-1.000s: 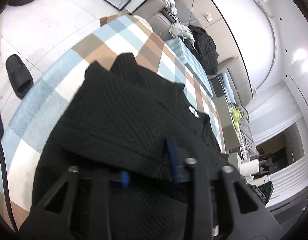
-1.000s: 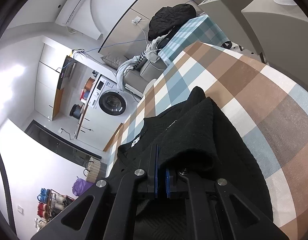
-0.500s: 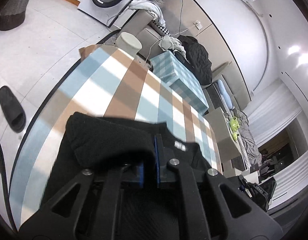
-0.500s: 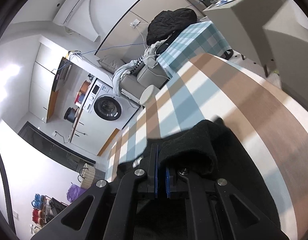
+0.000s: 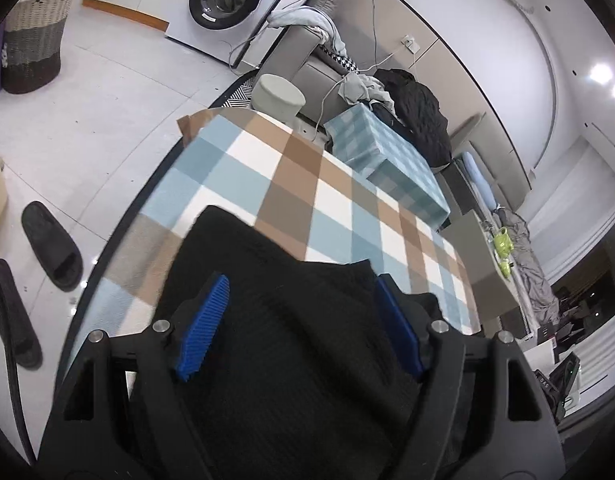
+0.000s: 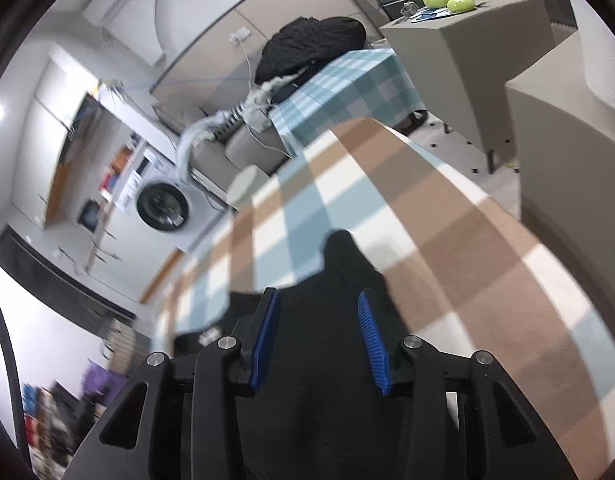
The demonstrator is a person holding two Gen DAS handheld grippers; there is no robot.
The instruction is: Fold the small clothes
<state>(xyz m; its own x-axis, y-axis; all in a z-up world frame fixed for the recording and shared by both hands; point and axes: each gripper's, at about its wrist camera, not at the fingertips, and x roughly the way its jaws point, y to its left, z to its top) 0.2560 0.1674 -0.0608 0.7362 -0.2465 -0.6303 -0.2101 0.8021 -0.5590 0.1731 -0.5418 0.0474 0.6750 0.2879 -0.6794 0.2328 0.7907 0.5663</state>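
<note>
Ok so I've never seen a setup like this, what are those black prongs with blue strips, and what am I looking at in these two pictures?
Those are two handheld grippers; a person holds one in each hand, and a small camera on each looks forward along its fingers. One picture is from the left gripper, the other from the right gripper. Both hang open, their blue pads apart, above a black knitted garment lying on a checked tablecloth. Neither holds anything. The room behind includes a washing machine.

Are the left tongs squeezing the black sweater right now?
No, the left tongs are wide open, their blue pads spread apart over the black sweater, which lies loose on the checkered tablecloth.
</note>
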